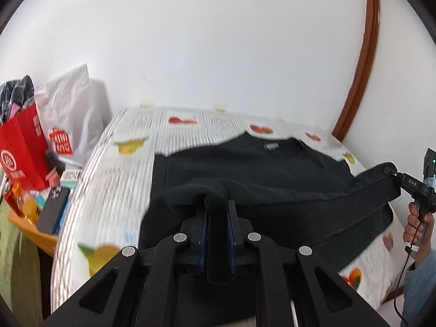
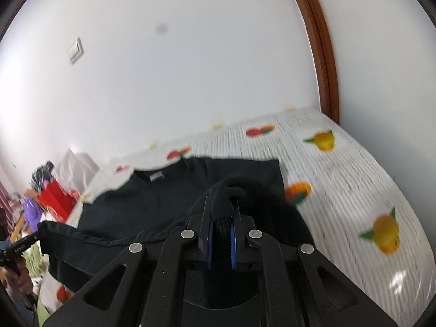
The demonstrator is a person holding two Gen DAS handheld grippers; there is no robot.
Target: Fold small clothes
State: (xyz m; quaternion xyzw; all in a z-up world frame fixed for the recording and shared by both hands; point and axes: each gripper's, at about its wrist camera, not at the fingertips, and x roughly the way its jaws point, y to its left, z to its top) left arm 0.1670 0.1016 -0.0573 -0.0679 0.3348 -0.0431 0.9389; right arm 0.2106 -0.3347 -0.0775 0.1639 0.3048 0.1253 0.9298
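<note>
Both claws, left (image 1: 218, 207) and right (image 2: 222, 204), clench the near hem of a black sweater (image 1: 245, 169) lying collar-far on the fruit-print table (image 1: 122, 163), the fold running away.

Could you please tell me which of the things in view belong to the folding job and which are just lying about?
Part of the job:
- black garment
- left gripper, shut on its hem
- right gripper, shut on its hem
- fruit-print table

Just lying about:
- red paper bag
- white shopping bag
- basket of clutter
</note>
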